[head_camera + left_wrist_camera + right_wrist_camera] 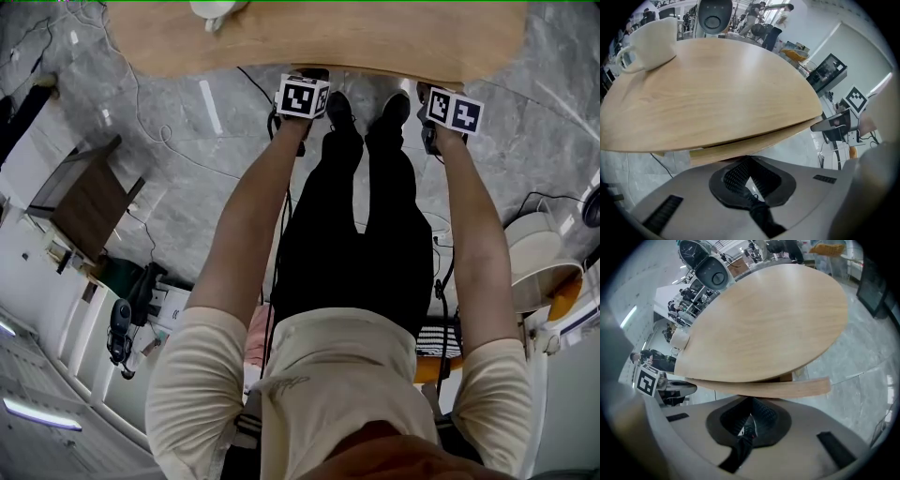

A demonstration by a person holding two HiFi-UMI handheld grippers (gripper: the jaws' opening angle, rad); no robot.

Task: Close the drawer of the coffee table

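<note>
The drawer (787, 388) is a curved strip of light wood directly under the oval top of the coffee table (773, 315), low in the middle of the right gripper view. Its right end pokes out past the rim of the top, so it does not sit flush. In the left gripper view the same strip runs across the centre of the frame, with a thin dark gap between it and the top.

The right gripper (751, 400) has its jaws drawn together. The ribbed black pads meet at the tips and hold nothing. The tips lie right at the lower edge of the drawer, but whether they touch the wood cannot be told. The left gripper (748, 158) is the same: jaws closed to a point, nothing between them, tips right up against the underside of the strip.

In the head view both arms reach straight toward the top of the frame. The two marker cubes sit at the near edge of the table, left and right of centre, and the person's black trousers (361, 225) and dark shoes are between them.

A white cup (649, 41) stands on the table top at the upper left of the left gripper view, well apart from the drawer. The floor (187, 169) is grey marble, and a thin cable (141, 103) trails across it at the upper left of the head view.
</note>
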